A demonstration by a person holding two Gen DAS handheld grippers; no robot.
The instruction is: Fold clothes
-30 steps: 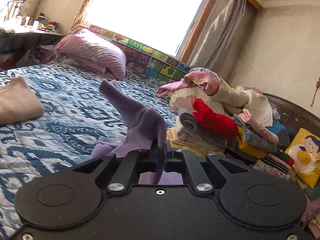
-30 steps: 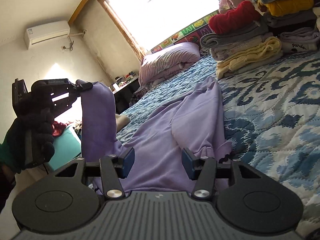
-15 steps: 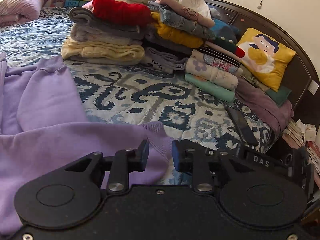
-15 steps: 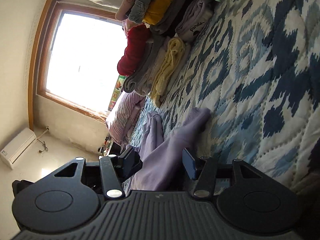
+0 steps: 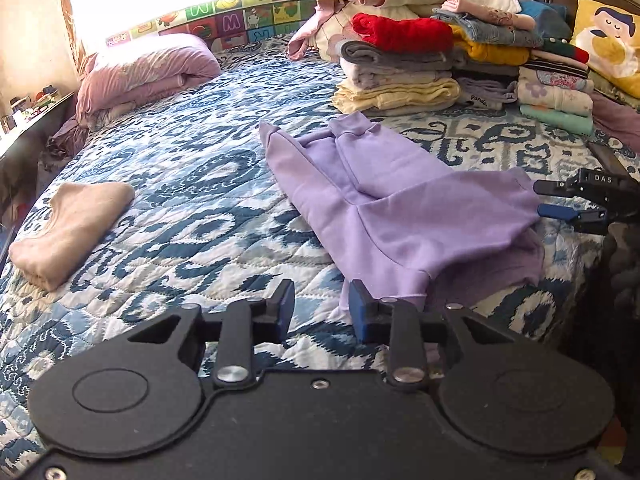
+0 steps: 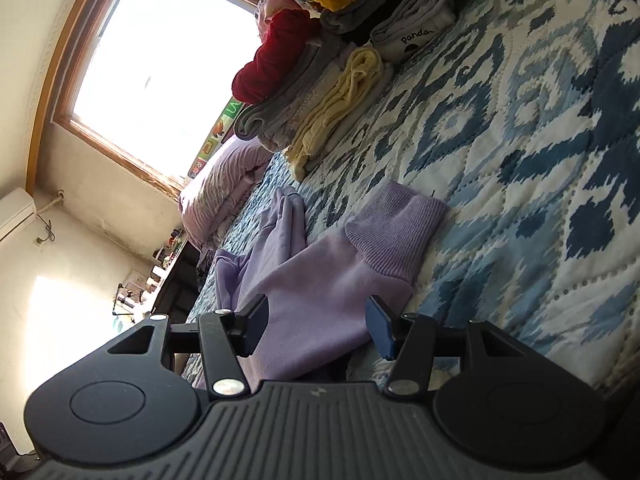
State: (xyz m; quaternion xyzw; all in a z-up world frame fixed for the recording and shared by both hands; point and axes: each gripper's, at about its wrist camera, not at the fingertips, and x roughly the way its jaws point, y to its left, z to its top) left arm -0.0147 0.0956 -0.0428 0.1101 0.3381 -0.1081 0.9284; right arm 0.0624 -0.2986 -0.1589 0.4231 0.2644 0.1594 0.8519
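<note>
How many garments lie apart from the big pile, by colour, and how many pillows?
Lilac garments: 1, the lilac top spread on the quilt
Beige garments: 1, the folded beige top
Pillows: 2, the mauve pillow and the yellow cartoon cushion
Total: 4

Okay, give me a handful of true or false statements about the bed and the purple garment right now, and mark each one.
1. The purple garment lies spread on the blue patterned quilt. True.
2. The left gripper is clamped on purple fabric. False: its jaws stand apart over bare quilt, the garment's edge just beside one finger.
3. A beige folded garment lies apart from the purple one. True.
4. The red garment lies at the bottom of its stack. False: it sits on top, above grey and yellow layers.
5. The right gripper has purple fabric between its open jaws. True.
</note>
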